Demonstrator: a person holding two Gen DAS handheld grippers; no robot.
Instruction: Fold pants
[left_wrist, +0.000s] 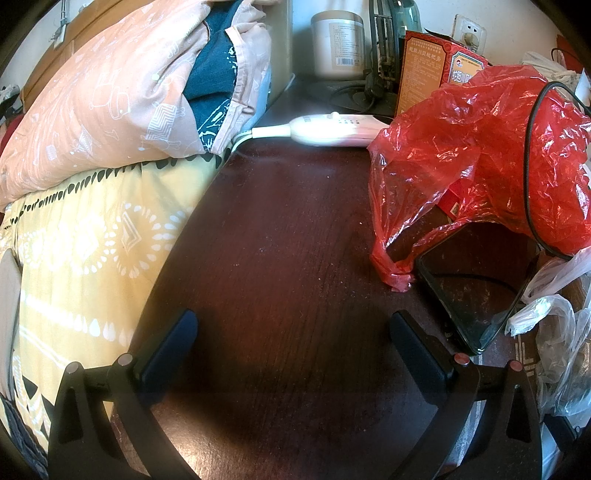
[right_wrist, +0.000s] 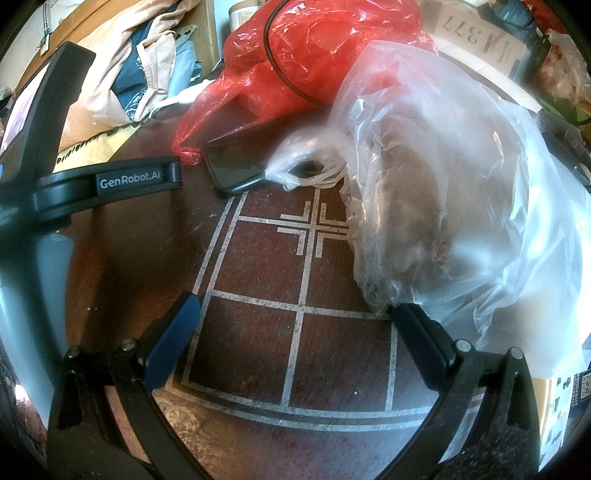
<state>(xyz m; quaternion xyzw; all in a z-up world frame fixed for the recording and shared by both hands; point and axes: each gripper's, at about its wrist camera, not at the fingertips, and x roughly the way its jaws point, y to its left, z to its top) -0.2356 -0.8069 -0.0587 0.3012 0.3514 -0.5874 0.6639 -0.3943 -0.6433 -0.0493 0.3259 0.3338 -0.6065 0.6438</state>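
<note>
No pants show in either view. My left gripper (left_wrist: 293, 332) is open and empty, low over a dark brown wooden table (left_wrist: 280, 240). My right gripper (right_wrist: 295, 321) is open and empty over the same table (right_wrist: 258, 325), above white inlaid lines. Its right finger (right_wrist: 424, 343) sits against a clear plastic bag (right_wrist: 443, 192). The left gripper's body (right_wrist: 110, 184) shows at the left of the right wrist view.
A bed with a yellow patterned sheet (left_wrist: 85, 251) and a peach pillow (left_wrist: 103, 99) borders the table on the left. A red plastic bag (left_wrist: 480, 147), a black phone (left_wrist: 469, 291), a white power strip (left_wrist: 332, 129), a red box (left_wrist: 428, 66) and a jar (left_wrist: 338, 44) crowd the table's right and back.
</note>
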